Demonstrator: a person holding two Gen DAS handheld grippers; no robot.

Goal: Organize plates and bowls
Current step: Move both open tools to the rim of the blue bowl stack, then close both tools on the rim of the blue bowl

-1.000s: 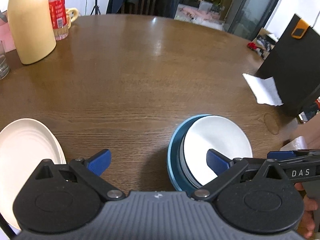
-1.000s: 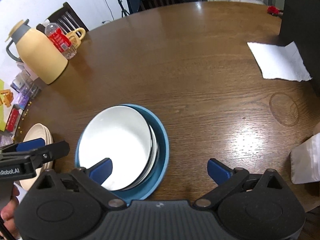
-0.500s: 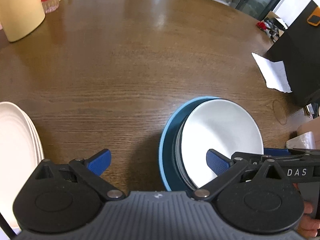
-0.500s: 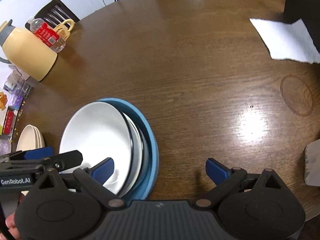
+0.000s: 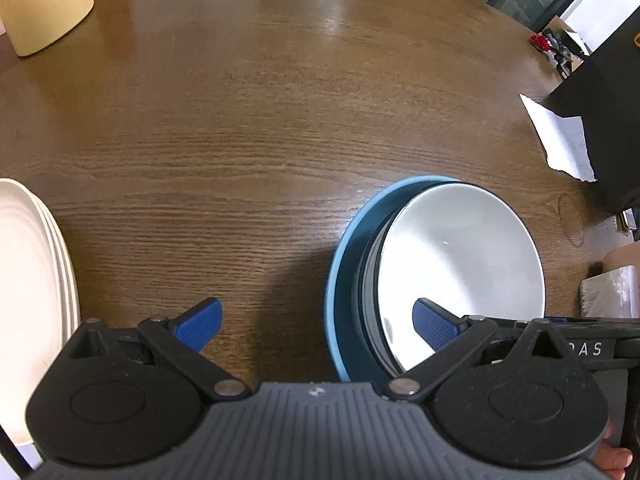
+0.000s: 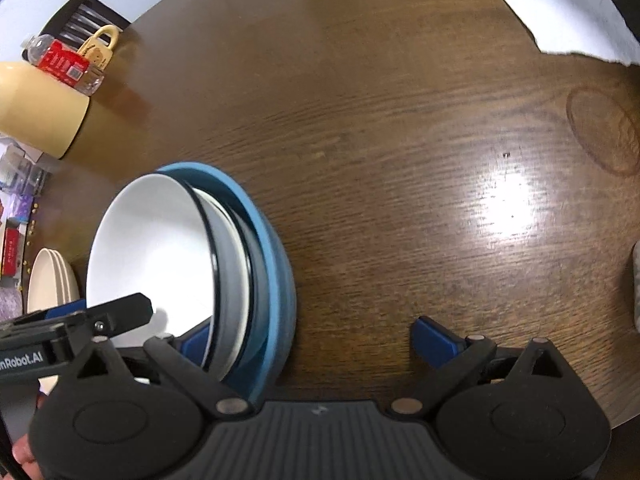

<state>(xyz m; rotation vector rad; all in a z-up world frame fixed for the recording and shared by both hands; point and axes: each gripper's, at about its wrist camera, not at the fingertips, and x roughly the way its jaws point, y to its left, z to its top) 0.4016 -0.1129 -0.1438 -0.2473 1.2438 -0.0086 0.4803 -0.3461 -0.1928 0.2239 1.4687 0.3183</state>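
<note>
- the left tongs (image 5: 316, 320) are spread wide. one blue pad (image 5: 199, 324) is over the bare wood and the other blue pad (image 5: 434, 326) is over the near rim of the white bowl (image 5: 460, 248). they pinch nothing.
- the right tongs (image 6: 316, 338) are spread wide too. one blue pad (image 6: 434, 338) is over the bare wood on the far side from the bowls, and the other blue pad (image 6: 196, 340) sits right at the near edge of the white bowl. i cannot tell if it touches the bowl.
- the white bowl sits on top of a small stack. under it is a grey bowl with a dark rim (image 6: 234, 280), and at the bottom is a blue bowl (image 6: 276, 264). the stack stands on the brown wood table (image 5: 240, 120).
- in the right view the stack looks tipped, but that may be the bent lens.
- a pile of cream plates (image 5: 28, 280) lies on the table well apart from the bowl stack, on the left tongs' side.
- far behind the bowl stack stand a yellow jug (image 6: 36, 108), a water bottle with a red label (image 6: 64, 62) and a yellow mug (image 6: 100, 46), all close together.
- a white sheet of paper (image 6: 568, 20) lies at the far edge of the table, on the other side from the jug, next to a black box (image 5: 604, 120).
- a fingertip (image 5: 614, 460) shows by the right tongs' handle.
</note>
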